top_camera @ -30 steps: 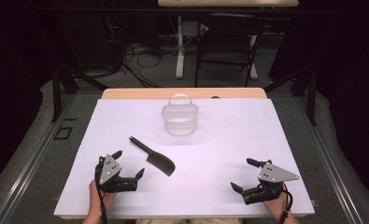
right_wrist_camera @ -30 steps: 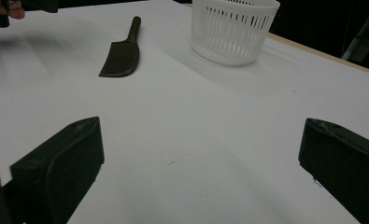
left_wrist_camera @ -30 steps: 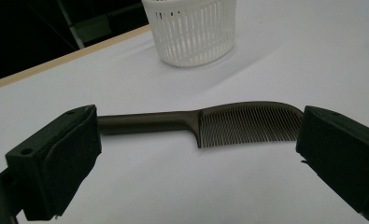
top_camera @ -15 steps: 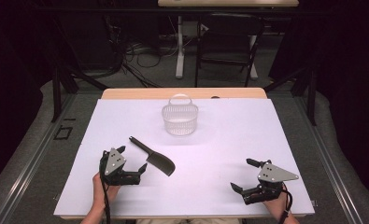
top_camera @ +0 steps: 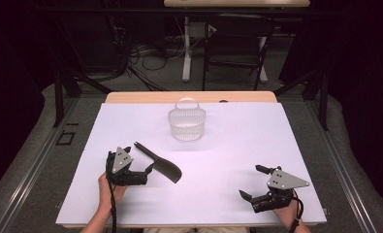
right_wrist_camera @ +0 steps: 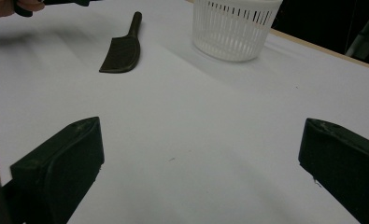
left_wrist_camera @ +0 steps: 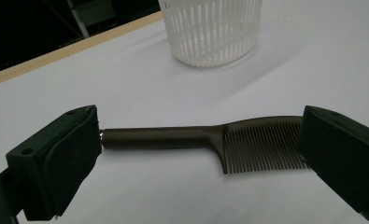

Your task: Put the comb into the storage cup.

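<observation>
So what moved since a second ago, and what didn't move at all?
The left gripper slid forward across the white table toward the dark plastic comb, and its open jaws now stand on either side of the comb without closing on it. The comb, the white slatted plastic basket and the right gripper, open near the table's front edge, stayed where they were.

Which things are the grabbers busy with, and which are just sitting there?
Busy with:
comb, lying flat between the open left gripper jaws

Just sitting there:
white basket, farther back on the table
right gripper, open, holding nothing
</observation>
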